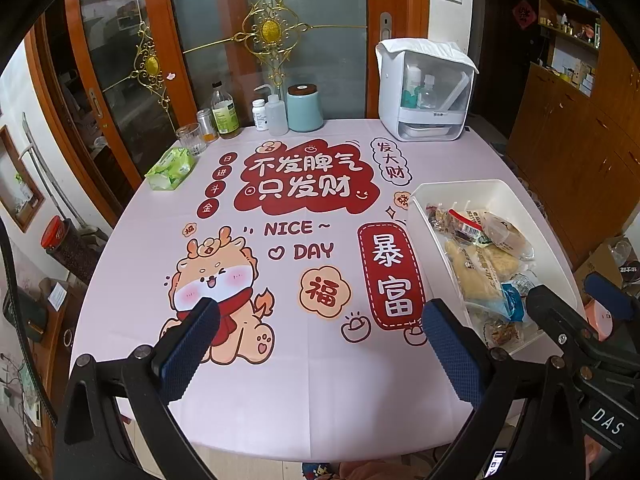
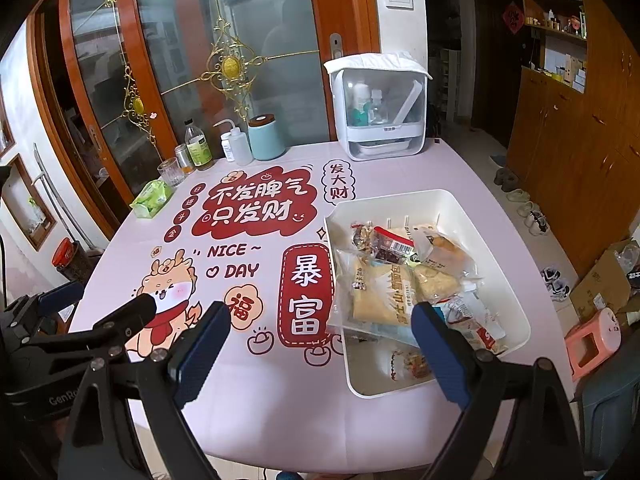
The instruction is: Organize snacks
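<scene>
**Both grippers hovering open beside the snack-filled bin**

The left gripper [image 1: 320, 344], black-framed with blue textured pads, is hanging above the pink printed tablecloth [image 1: 280, 392] with its jaws spread wide and nothing between them. Its right pad is sitting, in its own view, just in front of the near left wall of the white rectangular plastic bin [image 1: 424, 216], though whether it is touching that wall cannot be told.

The right gripper [image 2: 322, 350], of the same build, is likewise standing released and empty; its left pad is floating over the cloth and its right pad is overlapping the bin's near end, above the packets.

The packaged snacks [image 2: 384, 292] are all lying inside the bin at the table's right side: a large clear-wrapped beige pastry pack, a red-labelled packet, a round bun in film, a blue-and-white pouch.

The right wrist view is showing the bin's whole interior, including small packets at its near end, plus a pink plastic stool [image 2: 596, 340] and shoes on the floor. The left wrist view is cutting the bin's far right side off behind the other gripper, yet it is showing the green tissue pack [image 1: 170, 166], the drinking glass [image 1: 191, 138] and the teal canister [image 1: 305, 108] more plainly at the table's far edge, beside a white lidded storage box [image 1: 424, 92].
</scene>
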